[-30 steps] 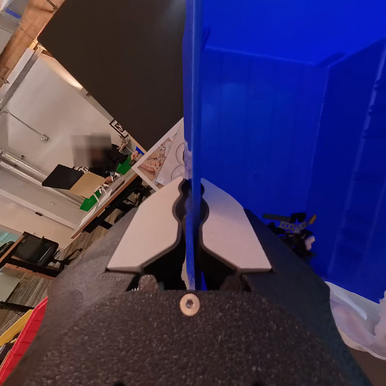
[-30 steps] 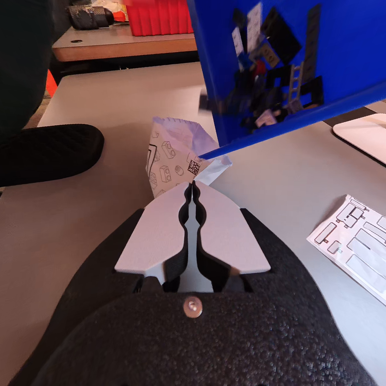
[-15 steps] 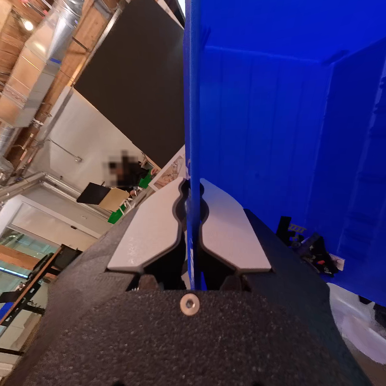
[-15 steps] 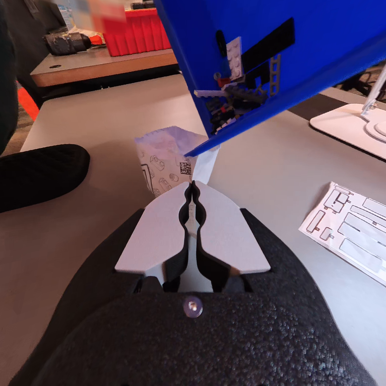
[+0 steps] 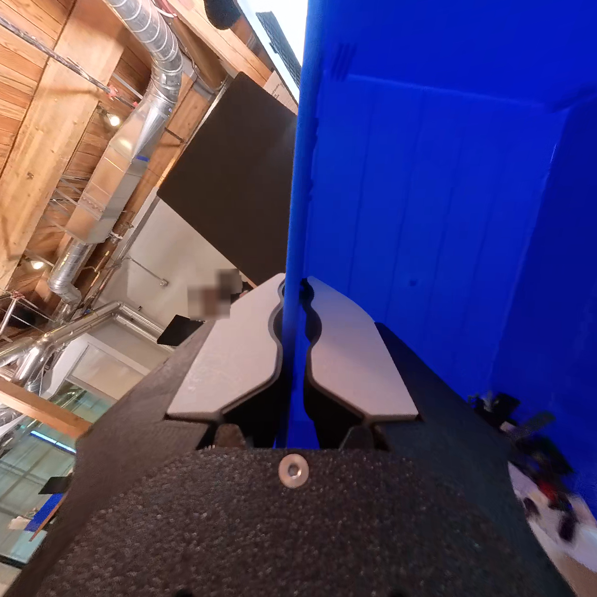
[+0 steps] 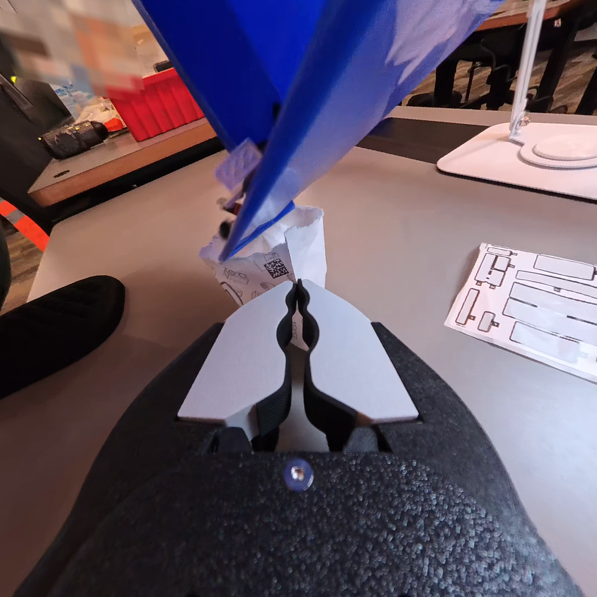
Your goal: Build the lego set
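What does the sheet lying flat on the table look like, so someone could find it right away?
On the grey table, look right of the right gripper and the white paper bag. The sticker sheet lies flat there: white, covered in grey outlined rectangles, unlike the crumpled, upright bag.

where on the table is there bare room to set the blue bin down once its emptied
Bare grey table lies between the paper bag and the white stand base, and left between bag and black armrest. The sticker sheet crowds the right; the blue bin hangs over the bag.
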`<act>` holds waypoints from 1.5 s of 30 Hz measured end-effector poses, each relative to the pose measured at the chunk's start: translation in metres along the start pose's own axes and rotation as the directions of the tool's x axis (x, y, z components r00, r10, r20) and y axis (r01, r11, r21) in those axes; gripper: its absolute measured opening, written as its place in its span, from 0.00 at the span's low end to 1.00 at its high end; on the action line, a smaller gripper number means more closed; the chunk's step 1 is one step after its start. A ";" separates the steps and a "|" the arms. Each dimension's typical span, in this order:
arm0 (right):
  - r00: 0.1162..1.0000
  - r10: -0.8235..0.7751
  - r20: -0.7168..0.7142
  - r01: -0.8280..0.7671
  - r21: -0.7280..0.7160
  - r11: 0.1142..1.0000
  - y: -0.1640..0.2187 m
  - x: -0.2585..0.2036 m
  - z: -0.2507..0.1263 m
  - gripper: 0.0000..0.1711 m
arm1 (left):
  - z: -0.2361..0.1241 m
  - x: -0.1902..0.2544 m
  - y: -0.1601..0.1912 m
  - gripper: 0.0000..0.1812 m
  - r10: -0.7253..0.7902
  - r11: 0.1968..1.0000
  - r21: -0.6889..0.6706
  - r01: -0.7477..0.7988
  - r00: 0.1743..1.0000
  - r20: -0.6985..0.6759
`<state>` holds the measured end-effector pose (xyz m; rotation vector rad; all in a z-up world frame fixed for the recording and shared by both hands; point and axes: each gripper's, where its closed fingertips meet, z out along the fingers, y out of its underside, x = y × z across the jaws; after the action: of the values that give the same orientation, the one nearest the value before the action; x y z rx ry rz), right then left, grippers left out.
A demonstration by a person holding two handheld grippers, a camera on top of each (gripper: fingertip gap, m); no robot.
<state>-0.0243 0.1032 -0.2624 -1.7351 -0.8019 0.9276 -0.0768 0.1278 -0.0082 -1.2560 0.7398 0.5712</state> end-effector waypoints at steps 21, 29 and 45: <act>0.983 0.184 0.011 -0.184 0.045 0.982 -0.005 0.015 -0.006 0.00 | 0.023 -0.003 0.001 0.04 -0.099 0.990 0.114 0.087 0.990 0.105; 0.971 0.238 0.016 -0.238 0.093 0.967 -0.010 0.021 -0.011 0.00 | 0.013 0.000 -0.007 0.03 -0.140 0.968 0.226 0.109 0.982 0.125; 0.978 0.207 0.001 -0.206 0.082 0.975 -0.008 0.024 -0.012 0.00 | 0.003 0.015 -0.003 0.03 -0.172 0.940 0.319 0.122 0.976 0.134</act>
<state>-0.0030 0.1208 -0.2574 -1.7721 -0.5774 1.0771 -0.0645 0.1301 -0.0169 -0.9525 0.5689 0.4095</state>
